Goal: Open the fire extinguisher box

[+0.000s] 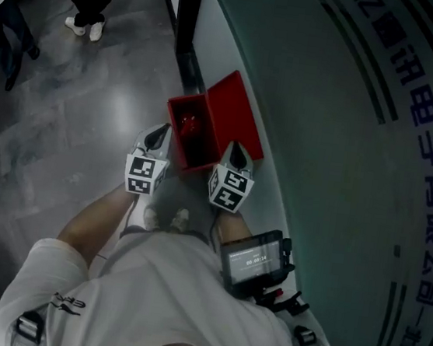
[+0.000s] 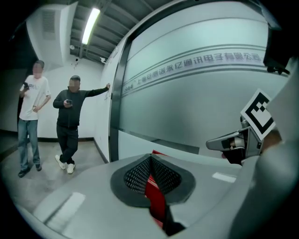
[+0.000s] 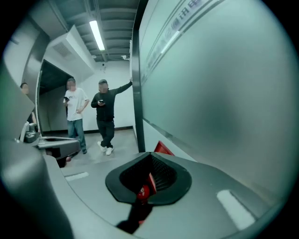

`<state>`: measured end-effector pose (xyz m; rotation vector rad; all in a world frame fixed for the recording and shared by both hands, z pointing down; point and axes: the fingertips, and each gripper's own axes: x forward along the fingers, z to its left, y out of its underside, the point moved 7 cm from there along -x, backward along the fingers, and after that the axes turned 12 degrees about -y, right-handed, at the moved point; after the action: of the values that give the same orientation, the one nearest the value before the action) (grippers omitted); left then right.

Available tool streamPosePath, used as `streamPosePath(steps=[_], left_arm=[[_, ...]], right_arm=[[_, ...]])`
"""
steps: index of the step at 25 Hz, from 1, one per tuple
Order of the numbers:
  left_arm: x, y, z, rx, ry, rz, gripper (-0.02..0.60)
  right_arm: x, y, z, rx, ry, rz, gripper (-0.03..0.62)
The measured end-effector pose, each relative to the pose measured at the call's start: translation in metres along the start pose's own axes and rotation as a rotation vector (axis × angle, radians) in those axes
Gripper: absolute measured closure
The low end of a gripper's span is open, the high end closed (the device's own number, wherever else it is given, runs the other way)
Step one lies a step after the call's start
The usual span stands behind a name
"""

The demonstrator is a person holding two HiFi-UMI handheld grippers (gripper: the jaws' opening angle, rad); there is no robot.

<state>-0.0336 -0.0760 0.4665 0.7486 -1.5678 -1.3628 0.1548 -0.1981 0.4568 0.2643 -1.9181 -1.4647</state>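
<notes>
The red fire extinguisher box (image 1: 190, 151) stands on the floor against the glass wall, its lid (image 1: 236, 112) swung up and leaning back on the wall. Red extinguisher tops (image 1: 189, 124) show inside. My left gripper (image 1: 156, 139) hovers at the box's left front corner and my right gripper (image 1: 236, 157) at its right front corner, both above it. In the left gripper view the jaws (image 2: 150, 158) stand shut and empty, red box (image 2: 156, 198) below them. In the right gripper view the jaws (image 3: 151, 156) are shut too, with the lid corner (image 3: 163, 148) beyond.
A frosted glass wall (image 1: 345, 145) runs along the right, with a dark post (image 1: 190, 8) behind the box. Two people (image 2: 70, 121) (image 2: 32, 116) stand further down the grey tiled corridor (image 1: 92, 98). A small screen device (image 1: 256, 263) hangs at my chest.
</notes>
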Motion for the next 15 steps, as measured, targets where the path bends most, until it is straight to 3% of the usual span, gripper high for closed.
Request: streamPosePath(steps=[15], left_arm=[[-0.089, -0.059, 0.066, -0.071, -0.133, -0.222, 0.579]], right_arm=[[-0.026, -0.052, 0.113, -0.144, -0.376, -0.148, 0.581]])
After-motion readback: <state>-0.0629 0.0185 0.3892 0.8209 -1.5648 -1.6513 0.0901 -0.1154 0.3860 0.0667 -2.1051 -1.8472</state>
